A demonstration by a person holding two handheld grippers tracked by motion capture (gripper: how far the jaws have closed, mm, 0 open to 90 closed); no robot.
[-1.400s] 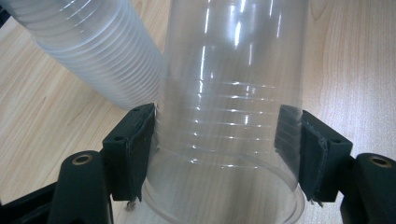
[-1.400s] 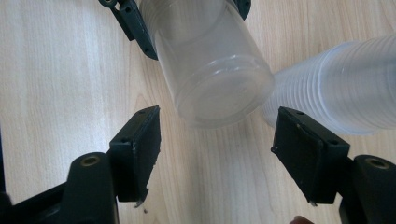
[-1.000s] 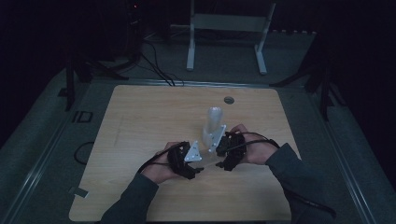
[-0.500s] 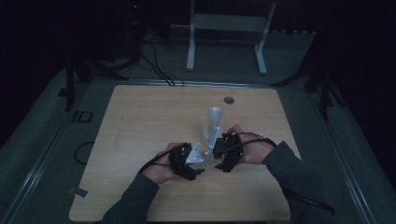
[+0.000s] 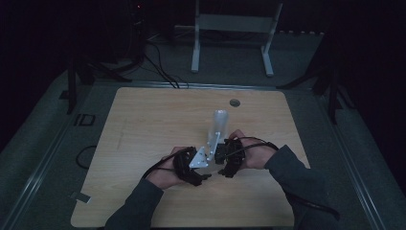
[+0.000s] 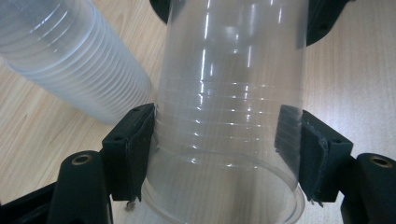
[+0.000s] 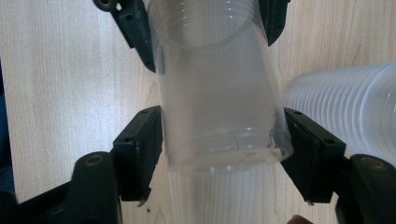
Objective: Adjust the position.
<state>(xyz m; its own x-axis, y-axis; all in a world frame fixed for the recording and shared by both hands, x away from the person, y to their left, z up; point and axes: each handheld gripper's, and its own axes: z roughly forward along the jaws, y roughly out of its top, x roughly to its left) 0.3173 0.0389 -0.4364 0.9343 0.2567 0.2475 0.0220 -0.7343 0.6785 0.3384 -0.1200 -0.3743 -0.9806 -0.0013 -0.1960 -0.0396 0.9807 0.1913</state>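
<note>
We hold one clear cup point(image 6: 229, 121) between us, over the counter point(image 5: 143, 124) a little toward its near edge. Our left claw point(image 6: 219, 154) is closed on the cup near its rim, and our right claw point(image 7: 224, 154) presses its base end. The cup stack point(image 6: 70, 60) lies just beside it.

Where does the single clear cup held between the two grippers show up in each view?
High view: the clear cup is a faint sliver low at centre, between the left gripper and right gripper.
Left gripper view: clear cup at centre, rim end nearest, between the jaws.
Right gripper view: clear cup at centre, base end nearest.
Shared landmark: the stack of cups lying on the table.
</note>
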